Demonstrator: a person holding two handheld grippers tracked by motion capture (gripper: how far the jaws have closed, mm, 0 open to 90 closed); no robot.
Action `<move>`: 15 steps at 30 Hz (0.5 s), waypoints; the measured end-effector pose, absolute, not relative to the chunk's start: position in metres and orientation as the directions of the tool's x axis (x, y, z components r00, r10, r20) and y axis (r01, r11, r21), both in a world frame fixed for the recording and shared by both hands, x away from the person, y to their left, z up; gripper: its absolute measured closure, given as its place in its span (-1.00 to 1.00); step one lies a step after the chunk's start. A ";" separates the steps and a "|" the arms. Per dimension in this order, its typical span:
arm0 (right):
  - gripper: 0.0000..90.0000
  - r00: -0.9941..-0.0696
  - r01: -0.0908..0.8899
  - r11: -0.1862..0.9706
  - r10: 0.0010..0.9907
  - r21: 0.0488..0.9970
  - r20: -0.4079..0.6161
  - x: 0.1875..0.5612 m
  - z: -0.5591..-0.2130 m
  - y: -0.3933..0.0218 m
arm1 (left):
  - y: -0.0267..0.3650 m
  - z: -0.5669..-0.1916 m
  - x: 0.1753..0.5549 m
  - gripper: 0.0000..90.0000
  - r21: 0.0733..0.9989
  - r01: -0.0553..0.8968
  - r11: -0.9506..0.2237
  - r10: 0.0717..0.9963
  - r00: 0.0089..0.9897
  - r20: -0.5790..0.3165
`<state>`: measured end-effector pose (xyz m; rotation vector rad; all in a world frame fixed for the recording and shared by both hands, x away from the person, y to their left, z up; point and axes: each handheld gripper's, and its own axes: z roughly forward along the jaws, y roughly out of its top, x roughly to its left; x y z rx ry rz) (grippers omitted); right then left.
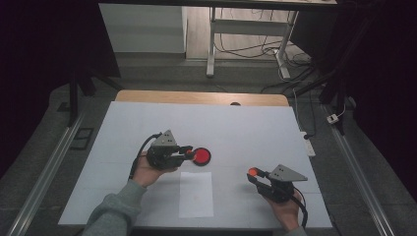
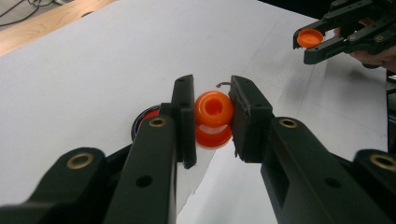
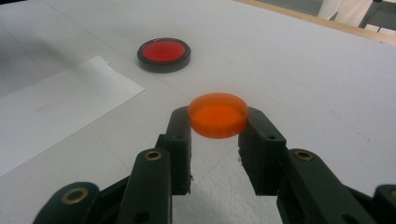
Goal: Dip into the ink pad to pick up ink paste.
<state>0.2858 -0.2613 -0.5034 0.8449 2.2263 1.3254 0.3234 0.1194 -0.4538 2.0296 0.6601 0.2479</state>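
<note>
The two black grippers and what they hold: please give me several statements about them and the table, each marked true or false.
1. The left gripper is shut on a small orange plastic bottle. True.
2. The right gripper is empty. False: it clamps a round orange plastic cap.
3. A round black dish with red filling lies on the white table. True.
4. The white paper sheet covers the dish. False: they lie apart.

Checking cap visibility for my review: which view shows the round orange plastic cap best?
The right gripper view: the round orange plastic cap sits close up, clamped in the right claw. The left gripper view shows it small and far off; the high view shows an orange dot.
</note>
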 end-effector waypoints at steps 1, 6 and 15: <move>0.43 -0.731 0.288 0.364 0.682 0.886 -0.042 0.286 -0.503 -0.261 | 0.119 -0.454 0.324 0.60 0.846 0.353 -0.400 0.546 0.833 -0.089; 0.43 -0.730 0.288 0.364 0.682 0.886 -0.043 0.286 -0.503 -0.261 | 0.119 -0.455 0.325 0.60 0.844 0.357 -0.400 0.549 0.831 -0.091; 0.43 -0.727 0.290 0.363 0.686 0.885 -0.043 0.286 -0.504 -0.262 | 0.119 -0.455 0.327 0.60 0.844 0.359 -0.398 0.552 0.829 -0.093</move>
